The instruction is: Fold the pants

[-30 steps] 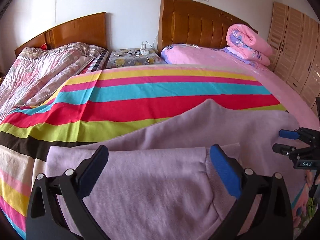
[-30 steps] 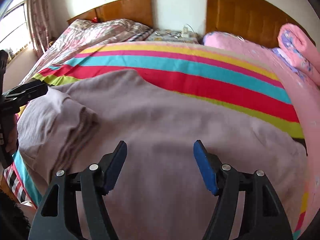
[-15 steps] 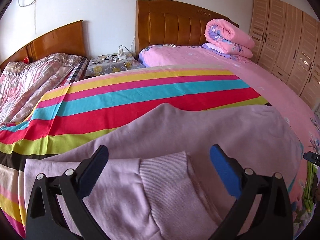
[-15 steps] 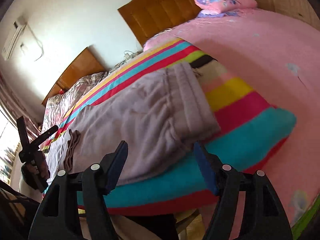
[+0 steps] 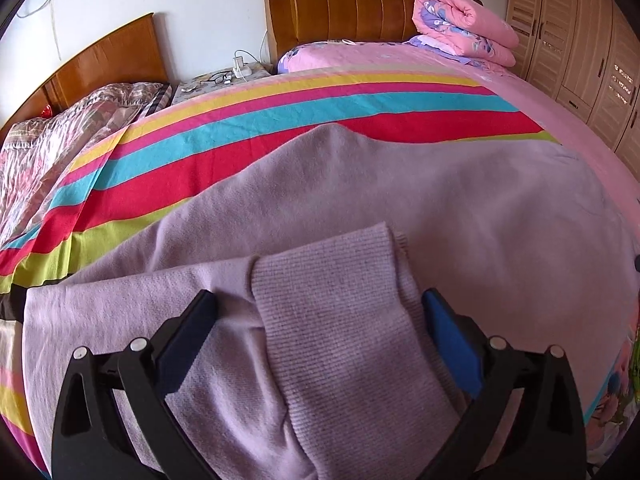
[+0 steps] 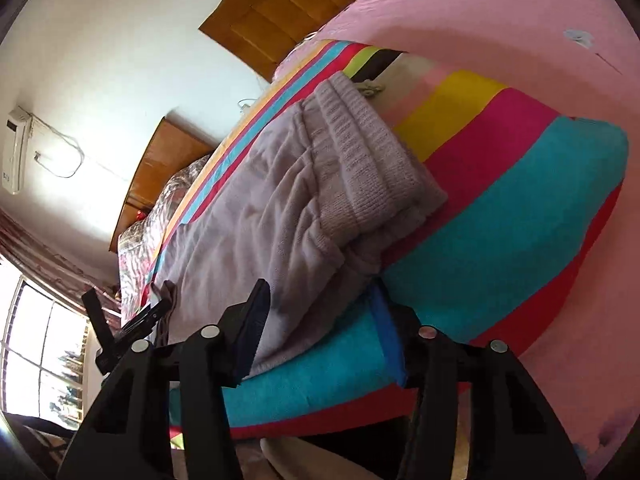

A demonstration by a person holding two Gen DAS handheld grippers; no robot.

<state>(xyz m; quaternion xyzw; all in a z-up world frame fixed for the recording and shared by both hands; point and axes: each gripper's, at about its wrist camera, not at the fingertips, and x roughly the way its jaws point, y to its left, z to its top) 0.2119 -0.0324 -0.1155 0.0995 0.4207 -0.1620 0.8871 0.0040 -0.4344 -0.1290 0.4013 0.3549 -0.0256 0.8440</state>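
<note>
Lilac pants (image 5: pixel 400 200) lie spread across the striped blanket (image 5: pixel 280 120) on the bed. One leg is folded over, and its ribbed cuff (image 5: pixel 340 300) lies between the fingers of my left gripper (image 5: pixel 320 308), which is open wide just above it. In the right wrist view the pants (image 6: pixel 260 208) run away from me, with the ribbed waistband (image 6: pixel 360 152) at the right. My right gripper (image 6: pixel 320 300) is rolled sideways at the bed's edge. Its jaws are closing around the near edge of the pants, and the pads are not visibly pressing. My left gripper (image 6: pixel 120 328) shows at the far left.
A rolled pink quilt (image 5: pixel 464 20) lies by the wooden headboard (image 5: pixel 352 8). A nightstand (image 5: pixel 220 80) with cables and a second bed (image 5: pixel 60 140) are to the left, and wardrobes (image 5: pixel 580 40) stand to the right. A pink sheet (image 6: pixel 500 20) covers the bed beyond the blanket.
The right gripper swung from over the pants to the bed's edge, rolled sideways, and its jaws narrowed. The left gripper moved in closer over the folded cuff.
</note>
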